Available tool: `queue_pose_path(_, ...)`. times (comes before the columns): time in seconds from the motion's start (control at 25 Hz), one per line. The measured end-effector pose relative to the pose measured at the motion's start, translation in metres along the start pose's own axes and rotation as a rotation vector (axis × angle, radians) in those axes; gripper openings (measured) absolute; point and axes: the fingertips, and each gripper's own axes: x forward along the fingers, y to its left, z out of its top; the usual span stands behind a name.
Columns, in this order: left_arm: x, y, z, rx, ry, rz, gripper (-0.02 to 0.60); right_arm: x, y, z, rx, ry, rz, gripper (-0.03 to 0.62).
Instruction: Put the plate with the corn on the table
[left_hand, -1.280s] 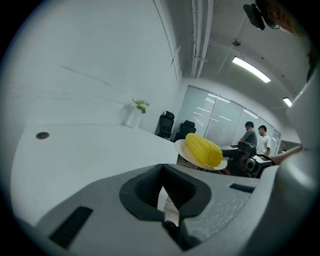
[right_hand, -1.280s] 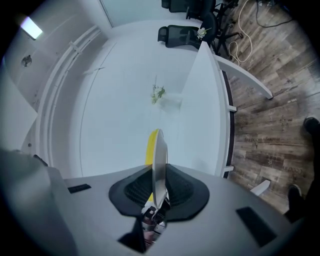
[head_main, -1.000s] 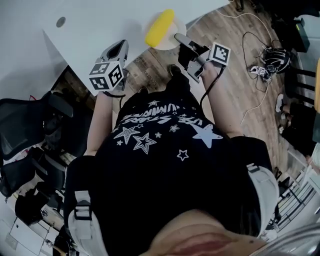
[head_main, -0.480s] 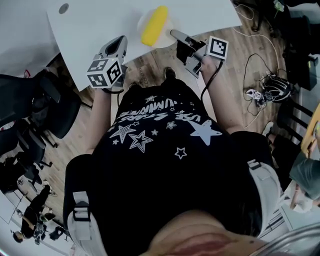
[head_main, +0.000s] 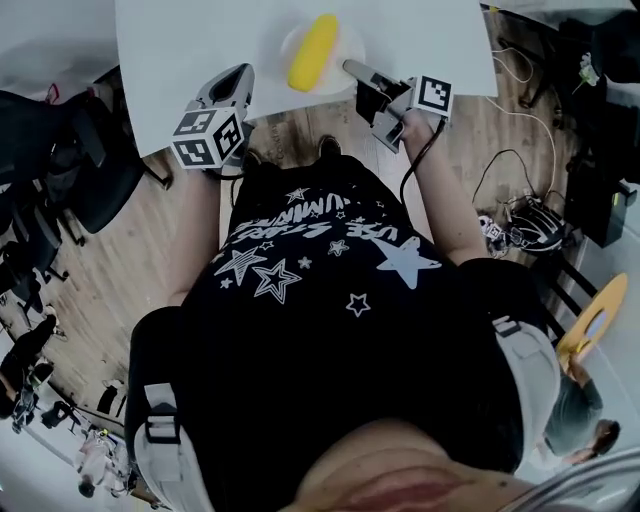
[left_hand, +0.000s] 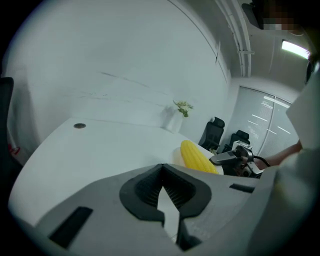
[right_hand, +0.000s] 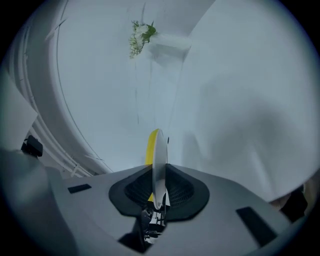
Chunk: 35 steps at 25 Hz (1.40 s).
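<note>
A yellow corn cob (head_main: 313, 52) lies on a small white plate (head_main: 345, 42) over the near part of the white table (head_main: 180, 60). My right gripper (head_main: 350, 68) is shut on the plate's near right rim. In the right gripper view the plate (right_hand: 159, 160) stands edge-on between the pads, with the corn (right_hand: 149, 146) behind it. I cannot tell whether the plate touches the table. My left gripper (head_main: 238, 85) hovers at the table's near edge, left of the plate, shut and with nothing in it. From the left gripper view the corn (left_hand: 197, 157) lies to the right.
Black office chairs (head_main: 60, 150) stand on the wooden floor at the left. Cables and gear (head_main: 525, 225) lie on the floor at the right. A small vase with a plant (left_hand: 181, 109) stands at the table's far side. A round cable hole (left_hand: 79, 125) sits in the tabletop.
The person has turned to face the table squarely. The plate with the corn, still in the right gripper, has come from the table's corner to well over the tabletop. The left gripper stays alongside.
</note>
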Motion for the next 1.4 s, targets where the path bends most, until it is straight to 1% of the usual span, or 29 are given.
queue_pose_path(0.16,0.008,0.004,-0.004,-0.04,0.001,0.046,0.005,0.014,-0.01,0.012,-0.003,0.075,0.007,0.054)
queue_pose_path(0.36,0.014,0.01,-0.01,-0.084,0.005,0.096,0.005,0.029,-0.024,0.019,0.014,0.144,0.005,0.054)
queue_pose_path(0.6,0.012,0.004,-0.018,-0.101,0.005,0.125,0.005,0.032,-0.03,0.019,0.004,0.194,0.005,0.052)
queue_pose_path(1.04,0.016,0.003,-0.023,-0.128,0.006,0.135,0.005,0.032,-0.048,0.019,0.04,0.208,-0.053,0.052)
queue_pose_path(1.4,0.016,0.005,-0.025,-0.14,0.003,0.14,0.005,0.03,-0.058,0.02,0.063,0.19,-0.093,0.052)
